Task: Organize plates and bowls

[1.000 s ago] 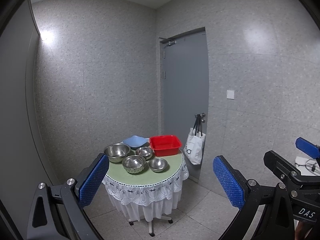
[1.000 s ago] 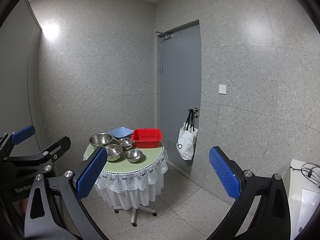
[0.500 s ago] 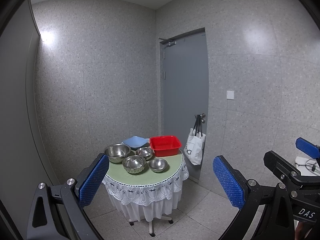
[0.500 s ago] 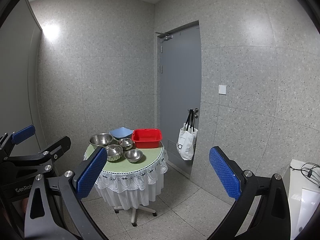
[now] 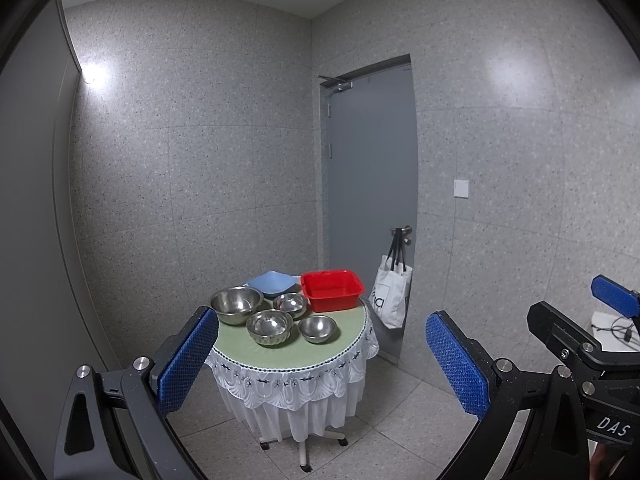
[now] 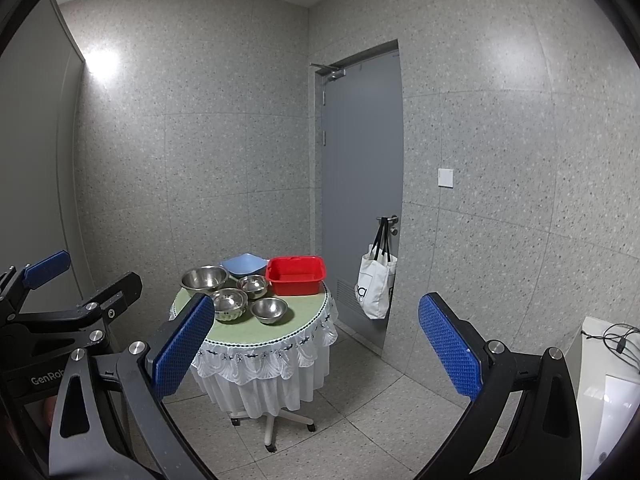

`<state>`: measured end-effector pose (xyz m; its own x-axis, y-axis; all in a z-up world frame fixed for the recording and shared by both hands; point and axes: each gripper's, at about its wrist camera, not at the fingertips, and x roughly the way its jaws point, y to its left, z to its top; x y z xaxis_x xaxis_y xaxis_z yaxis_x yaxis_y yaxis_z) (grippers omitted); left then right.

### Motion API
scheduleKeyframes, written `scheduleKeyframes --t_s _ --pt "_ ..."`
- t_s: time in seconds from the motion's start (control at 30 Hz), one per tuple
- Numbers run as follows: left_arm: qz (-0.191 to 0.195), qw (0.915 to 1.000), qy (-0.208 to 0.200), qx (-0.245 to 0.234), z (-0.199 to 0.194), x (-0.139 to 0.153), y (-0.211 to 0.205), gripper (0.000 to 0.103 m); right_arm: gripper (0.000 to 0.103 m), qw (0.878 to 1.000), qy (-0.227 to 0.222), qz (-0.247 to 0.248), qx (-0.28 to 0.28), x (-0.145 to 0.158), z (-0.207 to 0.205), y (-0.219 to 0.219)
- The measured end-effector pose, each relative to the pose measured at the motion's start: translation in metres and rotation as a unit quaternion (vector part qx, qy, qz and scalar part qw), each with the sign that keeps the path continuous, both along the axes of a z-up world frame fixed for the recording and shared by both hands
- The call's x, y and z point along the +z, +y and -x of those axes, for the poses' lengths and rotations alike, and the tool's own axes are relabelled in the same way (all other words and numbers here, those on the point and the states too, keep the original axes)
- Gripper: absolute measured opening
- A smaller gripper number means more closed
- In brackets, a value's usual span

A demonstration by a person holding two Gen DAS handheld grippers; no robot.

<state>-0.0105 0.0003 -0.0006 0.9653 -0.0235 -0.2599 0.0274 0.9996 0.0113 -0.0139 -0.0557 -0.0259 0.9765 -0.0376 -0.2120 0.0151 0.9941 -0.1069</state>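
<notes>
A small round table [image 5: 344,350] [image 6: 304,320] with a green top and white lace skirt stands some way ahead. On it are several steel bowls: a large one [image 5: 236,305] [image 6: 204,279], a fluted one [image 5: 269,327] [image 6: 229,304], a small one [image 5: 318,329] [image 6: 269,310] and another small one [image 5: 291,304] [image 6: 252,285]. A blue square plate [image 5: 272,282] [image 6: 244,264] and a red tub [image 5: 331,290] [image 6: 295,275] sit at the back. My left gripper [image 5: 322,364] and right gripper [image 6: 316,344] are open, empty and far from the table.
A grey door [image 5: 372,184] stands behind the table with a white tote bag [image 5: 390,296] on its handle. Speckled grey walls close the corner. A white unit with cables [image 6: 608,364] is at the right. The table rests on a wheeled base [image 6: 272,424].
</notes>
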Motion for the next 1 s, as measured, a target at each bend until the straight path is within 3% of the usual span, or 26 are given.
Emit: scheduleKeyframes --t_s 0.63,1.0 --pt "-0.001 1.0 0.009 0.001 -0.01 -0.004 0.004 0.103 0.103 1.0 0.006 -0.001 0.004 -0.005 -0.004 0.008" --pt "-0.01 0.9983 0.057 0.004 -0.048 -0.03 0.031 0.103 0.103 0.999 0.044 -0.016 0.011 -0.039 -0.033 0.032"
